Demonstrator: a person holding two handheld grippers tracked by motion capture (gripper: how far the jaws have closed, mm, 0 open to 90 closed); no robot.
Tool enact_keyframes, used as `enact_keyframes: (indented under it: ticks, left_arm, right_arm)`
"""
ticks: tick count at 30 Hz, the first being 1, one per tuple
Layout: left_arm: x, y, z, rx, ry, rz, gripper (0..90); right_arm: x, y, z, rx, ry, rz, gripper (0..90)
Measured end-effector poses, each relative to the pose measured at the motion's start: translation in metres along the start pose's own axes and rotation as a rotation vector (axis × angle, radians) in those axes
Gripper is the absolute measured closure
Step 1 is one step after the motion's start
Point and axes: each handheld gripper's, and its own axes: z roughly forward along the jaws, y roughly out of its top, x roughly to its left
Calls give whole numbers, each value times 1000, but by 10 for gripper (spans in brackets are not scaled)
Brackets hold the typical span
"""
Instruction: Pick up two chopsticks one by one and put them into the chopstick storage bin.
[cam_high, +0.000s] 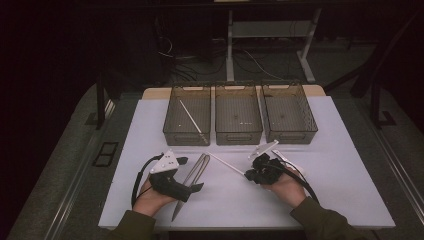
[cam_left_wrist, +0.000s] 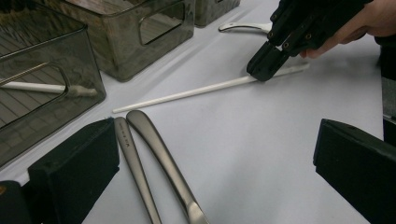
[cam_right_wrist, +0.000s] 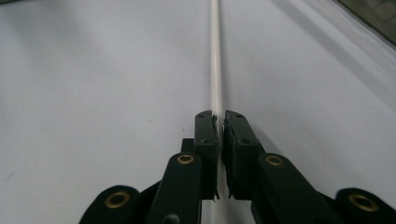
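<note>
White sheeting covers the surface (cam_high: 340, 165), with dark floor and desk legs beyond it at twelve o'clock. Along the far edge stand three smoky plastic bins in a row: the left bin (cam_high: 172, 107) holds one white stick (cam_high: 192, 118) lying slantwise, and the middle bin (cam_high: 238, 135) and right bin (cam_high: 309, 120) come after it.

At about eight o'clock on the sheet, the left hand-held gripper (cam_high: 192, 173) rests in a person's hand with its jaws standing wide apart and nothing between them. Just beside it, toward the centre, lie two metal utensil handles (cam_high: 196, 172) side by side, touching or nearly so; the left gripper view shows them running between that gripper's jaws' span on the sheet.

From the centre toward four o'clock runs a thin white rod (cam_high: 225, 163), flat on the sheet. The right hand-held gripper (cam_high: 248, 175) has its jaws pinched nearly together on the rod's near end. Behind that gripper, at about two o'clock from it, lies a white spoon (cam_left_wrist: 243, 26).
</note>
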Motion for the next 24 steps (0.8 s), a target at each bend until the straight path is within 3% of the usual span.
enact_keyframes:
  ticks: [13,24]
  left_arm:
    - [0,0,0,-2,-2,-1,0]
    - [1,-1,0,-8,-9,-11,0]
  right_arm:
    - [-16,0,-28,-79,48,14,841]
    - [-20,1,-52,-140,74,30,842]
